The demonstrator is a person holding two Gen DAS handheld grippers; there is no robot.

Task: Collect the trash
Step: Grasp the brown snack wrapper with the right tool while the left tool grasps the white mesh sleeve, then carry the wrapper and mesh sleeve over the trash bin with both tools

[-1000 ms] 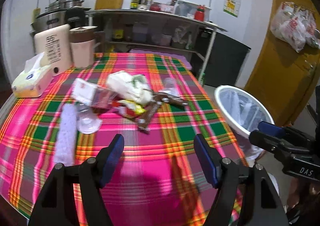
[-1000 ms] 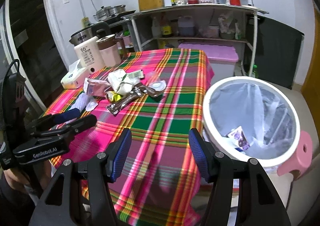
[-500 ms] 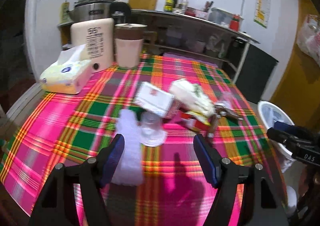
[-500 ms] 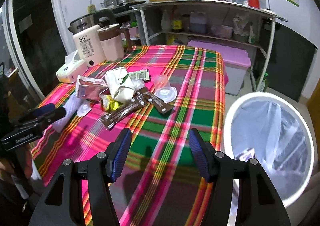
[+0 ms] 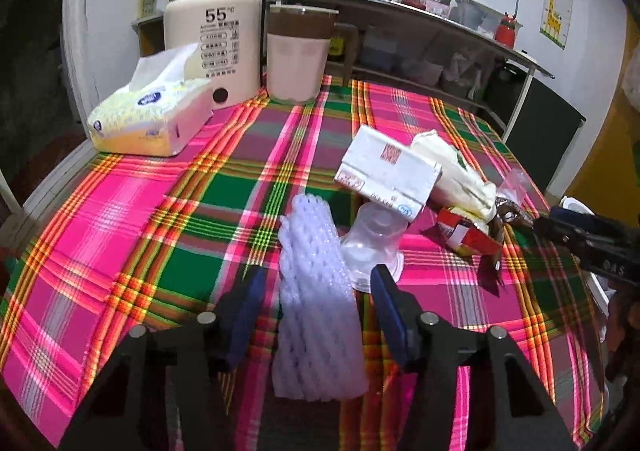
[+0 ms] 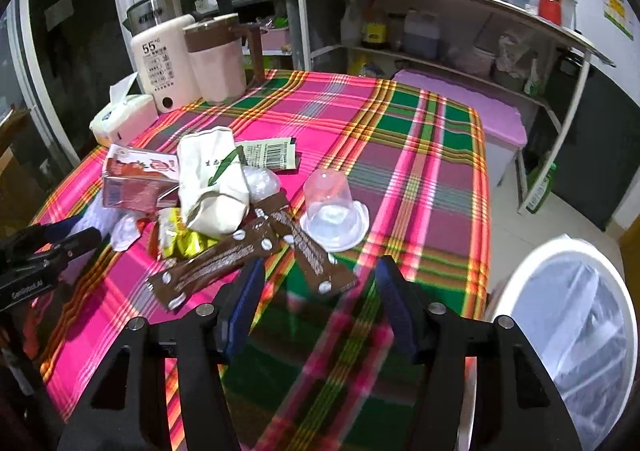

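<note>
Trash lies in a heap on the plaid tablecloth point(image 5: 120, 211). My left gripper point(image 5: 316, 307) is open, its fingers on either side of a white foam net sleeve point(image 5: 316, 291). Beyond it lie an upturned clear plastic cup point(image 5: 374, 241), a white carton point(image 5: 388, 169) and a red wrapper point(image 5: 468, 237). My right gripper point(image 6: 320, 291) is open and empty just above two brown wrappers point(image 6: 224, 267), near a second clear cup point(image 6: 332, 207), a cream paper bag point(image 6: 214, 179) and a pink carton point(image 6: 136, 179). The white lined trash bin point(image 6: 568, 327) stands on the floor at the right.
A tissue pack point(image 5: 154, 119), a cream kettle point(image 5: 216, 47) and a pink jug point(image 5: 298, 55) stand at the table's far left corner. A metal shelf point(image 6: 440, 31) with bottles runs along the back wall. A purple-lidded box point(image 6: 472, 107) sits behind the table.
My left gripper moved left and forward until its fingers straddle the foam sleeve. My right gripper moved from beside the bin toward the table, over the brown wrappers.
</note>
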